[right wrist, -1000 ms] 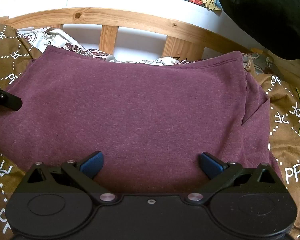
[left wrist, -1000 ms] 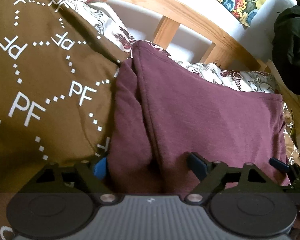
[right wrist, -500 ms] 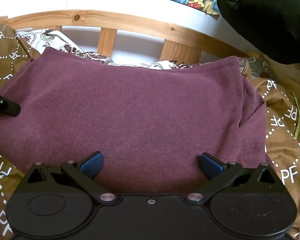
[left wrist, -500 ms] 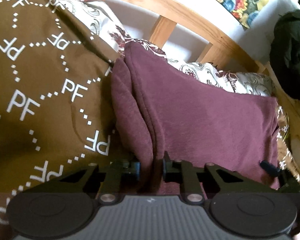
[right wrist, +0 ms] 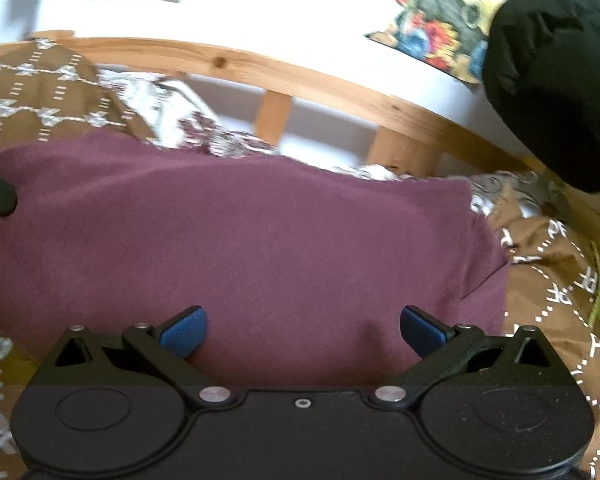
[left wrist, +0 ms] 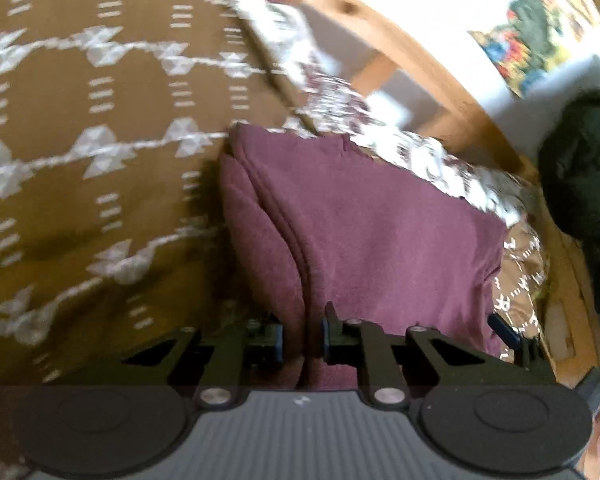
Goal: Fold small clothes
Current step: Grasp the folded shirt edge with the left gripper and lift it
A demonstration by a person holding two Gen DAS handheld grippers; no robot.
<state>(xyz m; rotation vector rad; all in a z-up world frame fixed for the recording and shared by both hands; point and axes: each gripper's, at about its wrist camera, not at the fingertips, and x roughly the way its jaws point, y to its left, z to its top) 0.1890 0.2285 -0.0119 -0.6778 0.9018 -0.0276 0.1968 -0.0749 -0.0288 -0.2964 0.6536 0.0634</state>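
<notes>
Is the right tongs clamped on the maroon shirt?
No. In the right wrist view the right tongs stand wide open, both blue pads apart over the maroon shirt, gripping nothing.

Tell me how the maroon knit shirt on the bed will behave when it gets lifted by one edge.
The maroon knit shirt will probably drape limply: it already bunches into soft ridges where the left gripper pinches it. It looks light and thin. Only that side should rise, since the right gripper is open over the fabric.
</notes>
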